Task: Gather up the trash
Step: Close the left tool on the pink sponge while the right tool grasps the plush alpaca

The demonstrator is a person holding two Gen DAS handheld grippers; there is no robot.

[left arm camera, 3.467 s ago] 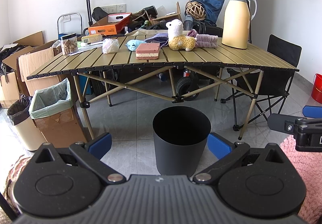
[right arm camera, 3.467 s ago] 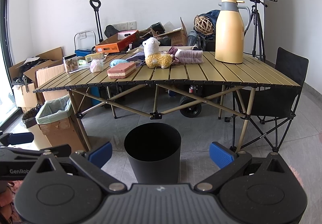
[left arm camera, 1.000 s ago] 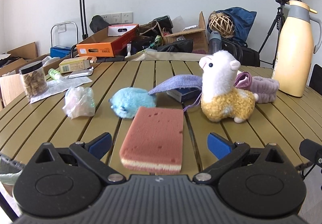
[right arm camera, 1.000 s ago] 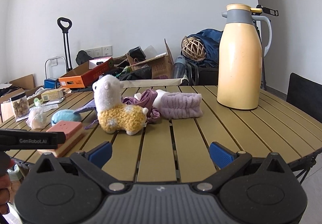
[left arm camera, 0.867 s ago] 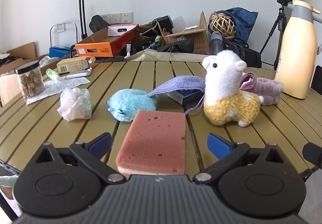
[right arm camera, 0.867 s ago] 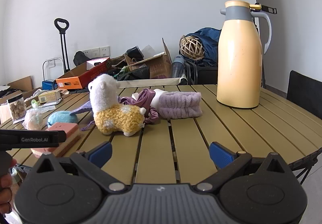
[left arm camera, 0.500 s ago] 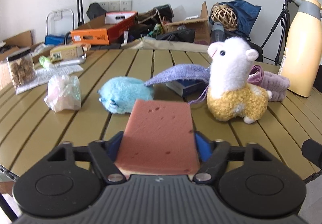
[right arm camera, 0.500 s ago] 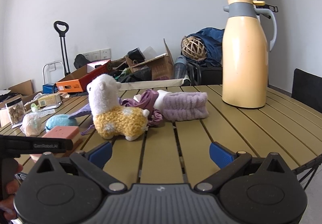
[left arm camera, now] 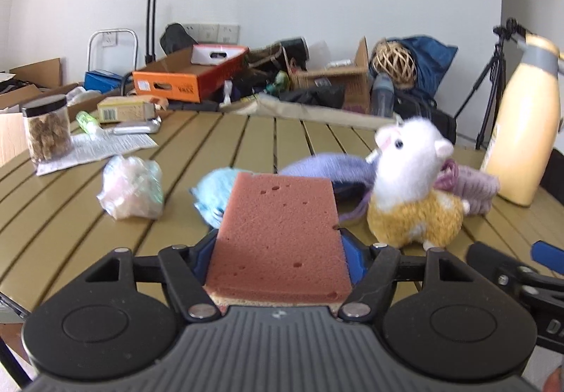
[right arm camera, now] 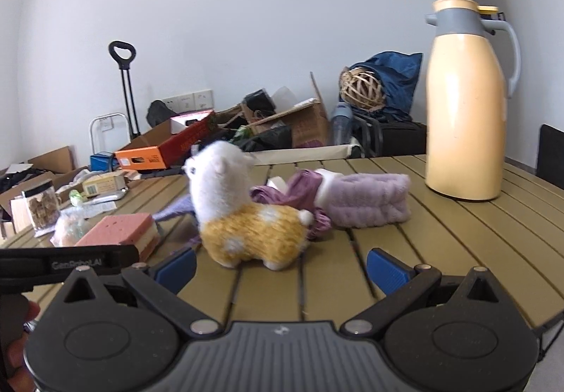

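Observation:
A pink sponge (left arm camera: 278,233) with a pale underside sits between the blue pads of my left gripper (left arm camera: 278,254), which is shut on its two long sides. The right wrist view shows the same sponge (right arm camera: 120,230) just above the table (right arm camera: 458,244), in front of the left gripper's black body (right arm camera: 70,263). A crumpled plastic bag (left arm camera: 130,193) lies on the slats to the left. My right gripper (right arm camera: 282,270) is open with nothing between its fingers, just short of the plush llama (right arm camera: 246,219). Its tip (left arm camera: 511,275) shows at the right edge of the left wrist view.
A blue plush (left arm camera: 211,194) and a purple cloth lie behind the sponge. A purple headband (right arm camera: 366,201) and a tall cream thermos (right arm camera: 465,110) stand to the right. A snack jar (left arm camera: 46,131) and paper sit at far left. Boxes and bags crowd the wall behind.
My left gripper's jaws went from wide open around the flat sponge to shut on its sides. The right gripper came closer to the llama.

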